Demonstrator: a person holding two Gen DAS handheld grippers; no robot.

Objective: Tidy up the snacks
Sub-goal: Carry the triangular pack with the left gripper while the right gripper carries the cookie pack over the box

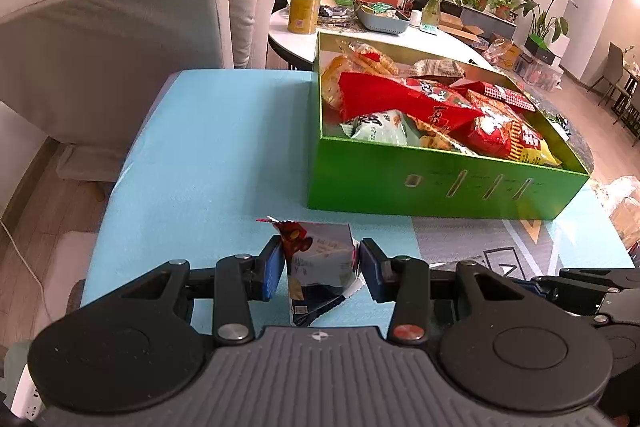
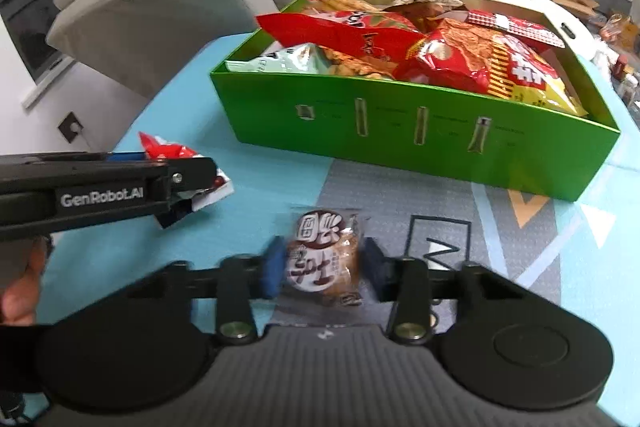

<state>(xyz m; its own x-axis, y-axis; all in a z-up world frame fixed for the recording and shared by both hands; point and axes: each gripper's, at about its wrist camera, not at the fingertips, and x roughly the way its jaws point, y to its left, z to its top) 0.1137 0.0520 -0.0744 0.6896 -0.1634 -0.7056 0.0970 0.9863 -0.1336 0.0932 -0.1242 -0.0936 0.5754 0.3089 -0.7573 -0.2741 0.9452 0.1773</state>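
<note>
Box (image 1: pixel 440 183) green, full w/ chip bags (image 1: pixel 404 95); left hand-held gripper (image 1: pixel 320 263) clamps packet (image 1: pixel 320 267), right (image 2: pixel 324 263) clamps cookie (image 2: pixel 324 259).

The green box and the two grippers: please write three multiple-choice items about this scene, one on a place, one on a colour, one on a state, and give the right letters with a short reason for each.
1. Where does the green box stand?
A. on the blue mat
B. on the sofa
C. on the floor

2. What colour is the biggest bag lying across the top of the box?
A. purple
B. red
C. black

3. What is between the jaws of the right gripper?
A. nothing
B. a tin can
C. a small round pastry pack

Answers: 1 A, the box base rests on the blue mat. 2 B, its wrapper is bright red. 3 C, the brown pack sits between the two pads; the left gripper holds a different snack pouch.
</note>
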